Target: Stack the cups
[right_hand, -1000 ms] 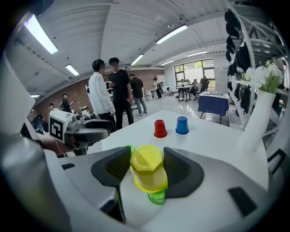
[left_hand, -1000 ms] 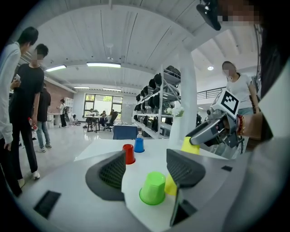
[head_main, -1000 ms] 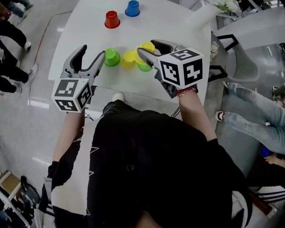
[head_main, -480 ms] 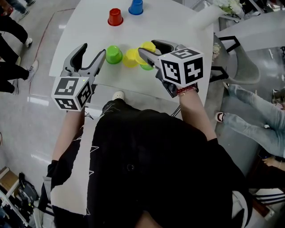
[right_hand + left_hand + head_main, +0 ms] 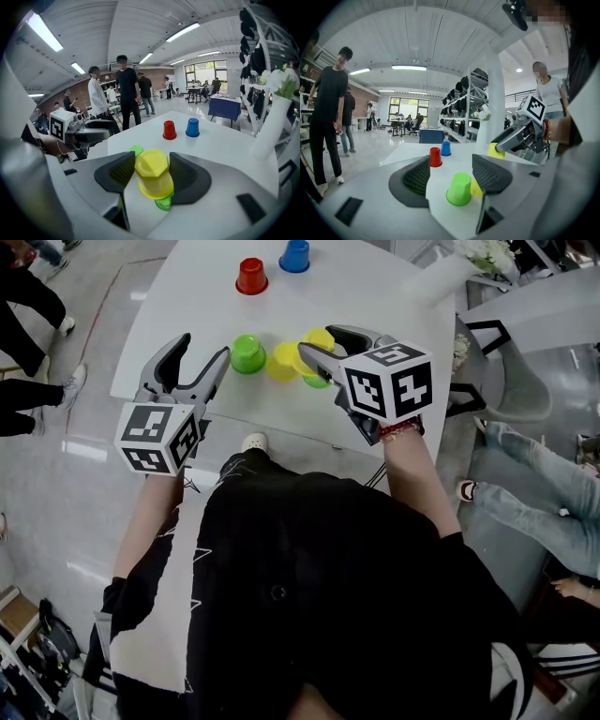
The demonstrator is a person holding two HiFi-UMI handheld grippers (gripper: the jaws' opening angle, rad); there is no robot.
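Note:
My right gripper (image 5: 317,340) is shut on an upside-down yellow cup (image 5: 153,172), which it holds just over an upside-down green cup (image 5: 164,203) near the front of the white table (image 5: 375,296). A second yellow cup (image 5: 280,363) and a second green cup (image 5: 247,353) stand upside down to its left. My left gripper (image 5: 202,347) is open and empty, hanging at the table's front left edge. That green cup (image 5: 459,189) lies just beyond its jaws. A red cup (image 5: 251,276) and a blue cup (image 5: 294,255) stand upside down at the far side.
A tall white vase (image 5: 273,126) with flowers stands at the table's far right corner. Several people (image 5: 126,89) stand on the floor beyond the table's left side. A grey chair (image 5: 516,371) and a seated person's legs (image 5: 544,474) are to the right.
Neither gripper has visibly moved against the cups; only the head view has shifted a little, so the table sits slightly lower in the picture.

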